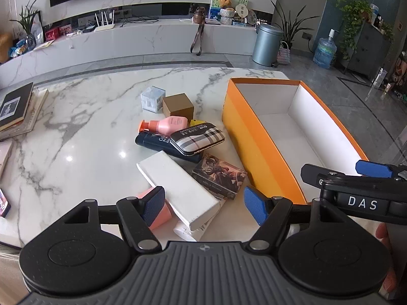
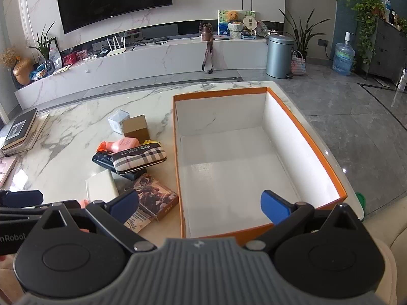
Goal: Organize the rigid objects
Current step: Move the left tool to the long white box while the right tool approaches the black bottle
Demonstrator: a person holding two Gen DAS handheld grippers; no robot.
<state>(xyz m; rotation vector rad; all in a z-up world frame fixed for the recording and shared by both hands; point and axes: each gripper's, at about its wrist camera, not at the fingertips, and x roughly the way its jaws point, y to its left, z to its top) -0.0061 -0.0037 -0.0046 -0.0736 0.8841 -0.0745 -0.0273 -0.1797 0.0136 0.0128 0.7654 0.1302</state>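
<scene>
An empty orange box (image 2: 254, 167) sits open on the marble tabletop (image 1: 84, 117), its long side just beside a loose pile of small goods, near enough that each piece likely needs only a short carry. The pile is heaped, not sorted: a plaid case (image 1: 197, 139) rests on a dark tube (image 1: 162, 145), with a pink bottle (image 1: 166, 124) behind them, a brown cube (image 1: 178, 105) and a clear cube (image 1: 152, 99) farther back, and a white box (image 1: 178, 190) and a card pack (image 1: 218, 178) nearest the person.

The left tongs (image 1: 203, 200) hang angled down over the white box with their jaws spread wide and nothing between the pads, apparently lined up for a first pick. The right tongs (image 2: 201, 203) gape fully, also empty, poised above the near wall of the orange box. Nothing lies inside the box, so the sorting looks barely begun. Stacked books (image 1: 17, 109) at the far left edge stay well apart from the pile.
</scene>
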